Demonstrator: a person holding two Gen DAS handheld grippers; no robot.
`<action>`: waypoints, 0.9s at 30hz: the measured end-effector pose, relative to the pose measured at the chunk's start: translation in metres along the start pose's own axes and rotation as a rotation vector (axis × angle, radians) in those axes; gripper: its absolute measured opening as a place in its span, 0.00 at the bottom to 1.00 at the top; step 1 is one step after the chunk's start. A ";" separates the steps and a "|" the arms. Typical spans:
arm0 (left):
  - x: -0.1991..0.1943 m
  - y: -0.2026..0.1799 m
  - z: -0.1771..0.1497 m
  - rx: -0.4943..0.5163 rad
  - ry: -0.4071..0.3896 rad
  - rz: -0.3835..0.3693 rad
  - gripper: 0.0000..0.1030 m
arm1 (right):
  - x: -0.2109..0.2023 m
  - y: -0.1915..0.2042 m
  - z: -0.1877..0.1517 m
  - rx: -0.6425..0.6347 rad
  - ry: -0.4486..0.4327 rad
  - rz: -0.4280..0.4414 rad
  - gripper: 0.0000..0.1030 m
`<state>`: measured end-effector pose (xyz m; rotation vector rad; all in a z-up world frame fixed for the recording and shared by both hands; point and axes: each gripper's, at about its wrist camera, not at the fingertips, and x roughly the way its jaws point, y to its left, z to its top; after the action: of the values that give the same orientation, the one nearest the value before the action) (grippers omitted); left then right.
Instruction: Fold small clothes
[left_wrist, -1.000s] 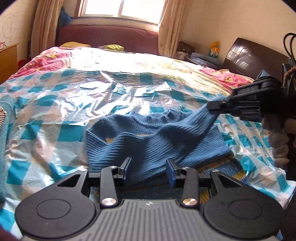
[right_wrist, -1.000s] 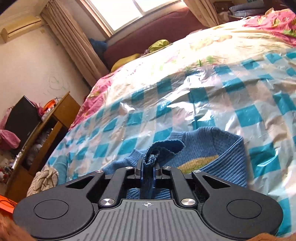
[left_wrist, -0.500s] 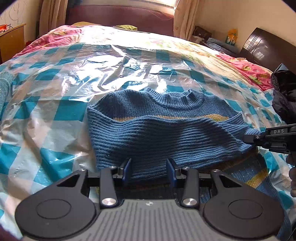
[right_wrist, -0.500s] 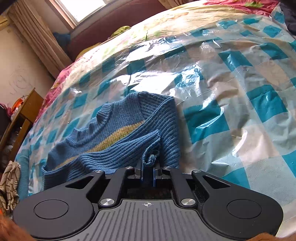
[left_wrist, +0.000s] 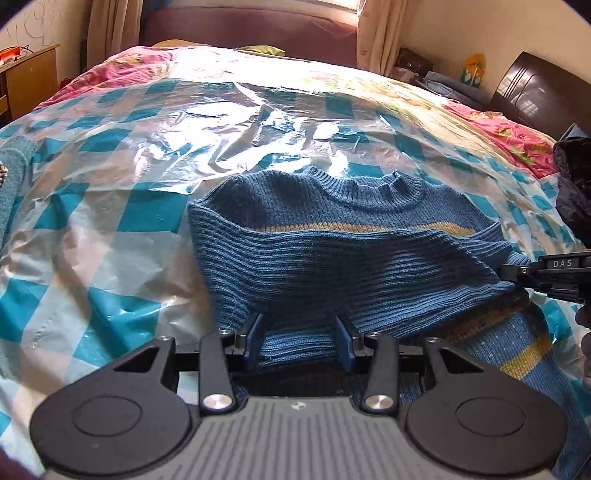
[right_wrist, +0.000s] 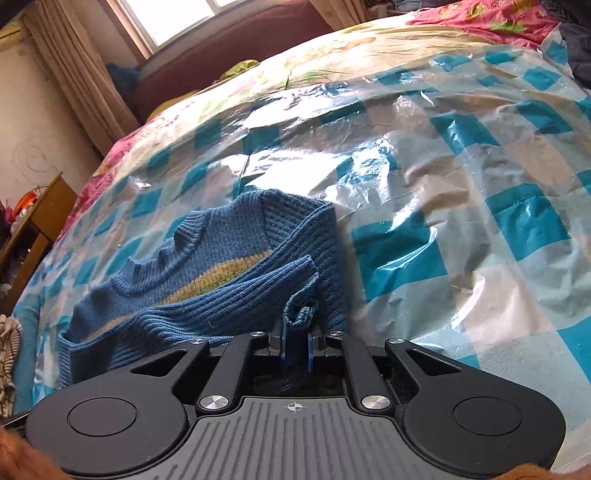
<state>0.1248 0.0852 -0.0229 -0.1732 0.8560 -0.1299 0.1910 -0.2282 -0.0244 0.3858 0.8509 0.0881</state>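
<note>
A small blue knit sweater (left_wrist: 332, 236) with a yellow chest stripe lies on the checked plastic sheet (left_wrist: 122, 206), collar at the far side. One sleeve is folded across its front. My left gripper (left_wrist: 300, 343) is open, its fingers straddling the sweater's near part. My right gripper (right_wrist: 296, 350) is shut on the blue sleeve cuff (right_wrist: 301, 314), held low at the sweater's right edge; it also shows at the right in the left wrist view (left_wrist: 517, 275). The sweater shows in the right wrist view too (right_wrist: 207, 284).
A teal garment (left_wrist: 14, 170) lies at the sheet's left edge. A dark garment (left_wrist: 572, 177) lies at the right edge. A wooden cabinet (right_wrist: 33, 225) stands left of the bed, a dark headboard (left_wrist: 535, 92) at the right.
My right gripper has carried the sleeve cuff across the sweater to its right side and lowered it. The sleeve now lies flat over the front. My left gripper stays open.
</note>
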 end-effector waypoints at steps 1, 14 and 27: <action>-0.002 0.000 0.001 -0.007 -0.004 -0.003 0.45 | -0.001 0.002 0.000 0.000 -0.002 -0.005 0.13; -0.001 -0.008 0.005 0.019 0.010 0.030 0.46 | -0.008 0.034 0.021 -0.037 0.006 0.059 0.10; 0.005 -0.020 -0.002 0.084 0.013 0.048 0.48 | 0.002 0.002 0.001 0.001 0.031 -0.005 0.10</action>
<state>0.1254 0.0644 -0.0240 -0.0726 0.8653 -0.1217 0.1936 -0.2263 -0.0248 0.3841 0.8825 0.0897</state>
